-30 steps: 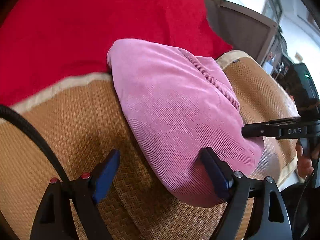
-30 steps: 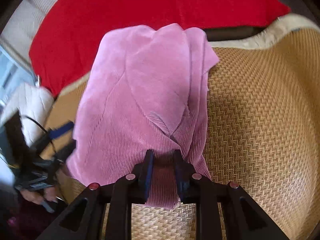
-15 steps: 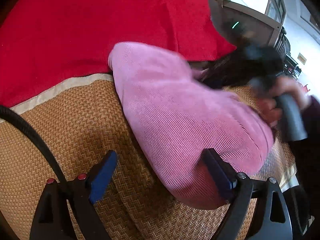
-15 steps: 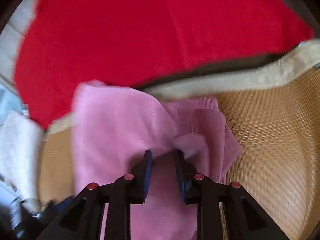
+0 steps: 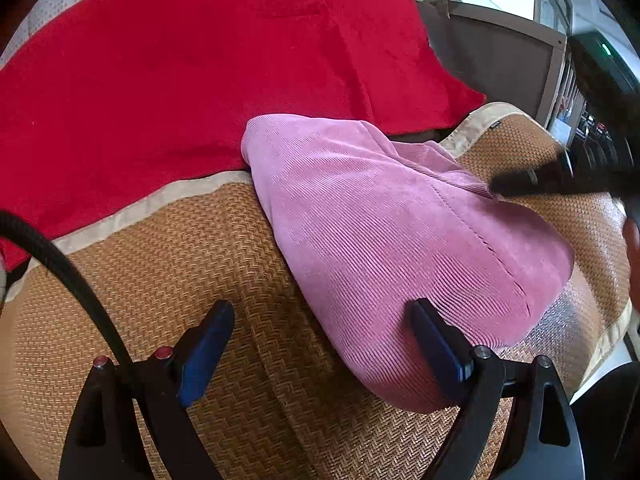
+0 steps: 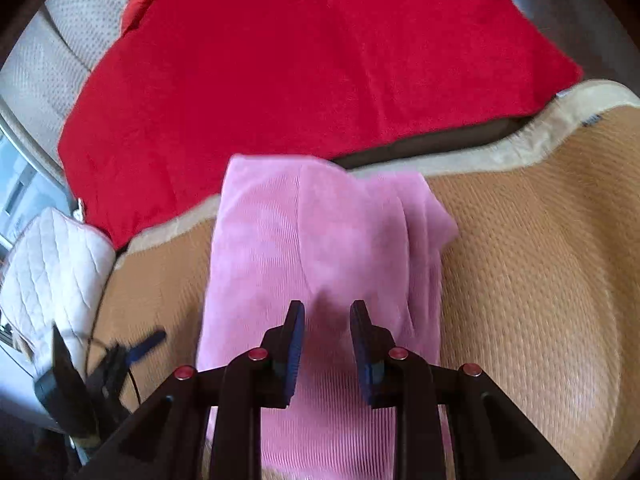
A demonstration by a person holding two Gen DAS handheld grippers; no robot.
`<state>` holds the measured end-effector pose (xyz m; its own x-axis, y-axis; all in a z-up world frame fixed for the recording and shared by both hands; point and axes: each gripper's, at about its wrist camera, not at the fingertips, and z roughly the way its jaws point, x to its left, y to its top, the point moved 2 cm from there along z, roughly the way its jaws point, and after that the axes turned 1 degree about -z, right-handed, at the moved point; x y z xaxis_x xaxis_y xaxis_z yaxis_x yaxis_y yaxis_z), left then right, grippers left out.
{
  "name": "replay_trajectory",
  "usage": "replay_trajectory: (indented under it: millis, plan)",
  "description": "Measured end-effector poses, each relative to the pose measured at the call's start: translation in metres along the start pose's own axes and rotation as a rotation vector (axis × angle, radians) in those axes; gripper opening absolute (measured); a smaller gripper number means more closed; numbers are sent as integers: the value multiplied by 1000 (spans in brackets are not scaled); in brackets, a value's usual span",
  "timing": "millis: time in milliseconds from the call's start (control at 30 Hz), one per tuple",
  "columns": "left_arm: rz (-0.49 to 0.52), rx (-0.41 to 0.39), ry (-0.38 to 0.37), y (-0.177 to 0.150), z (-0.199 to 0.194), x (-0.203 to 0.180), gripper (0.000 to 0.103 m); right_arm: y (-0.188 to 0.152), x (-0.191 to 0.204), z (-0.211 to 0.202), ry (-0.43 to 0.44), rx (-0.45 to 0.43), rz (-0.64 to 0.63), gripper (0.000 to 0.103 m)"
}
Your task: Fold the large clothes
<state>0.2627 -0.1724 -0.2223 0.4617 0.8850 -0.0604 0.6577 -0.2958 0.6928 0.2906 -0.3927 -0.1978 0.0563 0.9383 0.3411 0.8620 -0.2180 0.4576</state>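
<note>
A pink corduroy garment [image 5: 384,232] lies folded in a compact bundle on a woven straw mat [image 5: 168,280]; it also shows in the right wrist view [image 6: 320,248]. My left gripper [image 5: 320,344] is wide open at the garment's near edge, its right finger [image 5: 436,344] against the cloth. My right gripper [image 6: 326,340] hovers over the garment's near end with its jaws slightly apart and nothing between them. It appears in the left wrist view [image 5: 532,178] as a dark blur at the garment's far right side.
A red blanket [image 5: 200,60] covers the surface behind the mat. A white quilted cushion [image 6: 48,272] lies at the mat's left. A dark chair back [image 5: 492,52] stands at the far right. The mat's pale border [image 6: 520,140] runs along its back edge.
My right gripper carried the garment's end forward over itself, then opened and let go. The garment is now a shorter bundle. My left gripper stayed open in place.
</note>
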Motion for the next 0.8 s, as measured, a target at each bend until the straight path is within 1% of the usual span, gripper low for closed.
replay_trajectory:
  millis: [67, 133, 167, 200, 333, 433, 500, 533, 567, 600, 633, 667, 700, 733, 800]
  plan:
    - [1, -3, 3, -1, -1, -1, 91, -18, -6, 6, -39, 19, 17, 27]
    - [9, -7, 8, -1, 0, -3, 91, -29, -16, 26, -41, 38, 50, 31]
    - [14, -13, 17, -1, -1, -4, 91, -32, -19, 37, -37, 38, 53, 32]
    - [17, -16, 23, -1, -1, -5, 91, -30, -19, 39, -33, 25, 51, 34]
    - [21, -17, 33, 0, -7, -4, 91, -26, -23, 19, 1, 28, 98, 35]
    - [16, -13, 31, 0, -5, -3, 91, -27, -12, -6, -19, -5, 52, 35]
    - [18, -13, 29, 0, -5, -3, 91, -32, -12, -10, -25, 7, 51, 35]
    - [19, -12, 28, 0, -4, -4, 91, -35, -11, -3, -38, 28, 54, 37]
    - [22, -10, 26, 0, -4, -5, 91, -39, -13, 11, -69, 67, 44, 39]
    - [22, -8, 30, 0, -4, -5, 91, -40, -16, 30, -95, 96, 39, 56]
    - [19, -7, 33, 1, -4, -5, 91, -42, -18, 42, -94, 98, 49, 70]
    - [12, -3, 29, 2, -4, -3, 91, -44, -26, 47, -67, 87, 87, 71]
    - [4, 1, 20, 3, -5, -1, 90, -48, -33, 47, -27, 91, 123, 72]
    - [-4, 2, 14, 4, -6, 0, 90, -47, -37, 43, -6, 94, 141, 72]
    - [-23, 2, 1, 8, -10, 5, 90, -46, -36, 32, 11, 72, 125, 72]
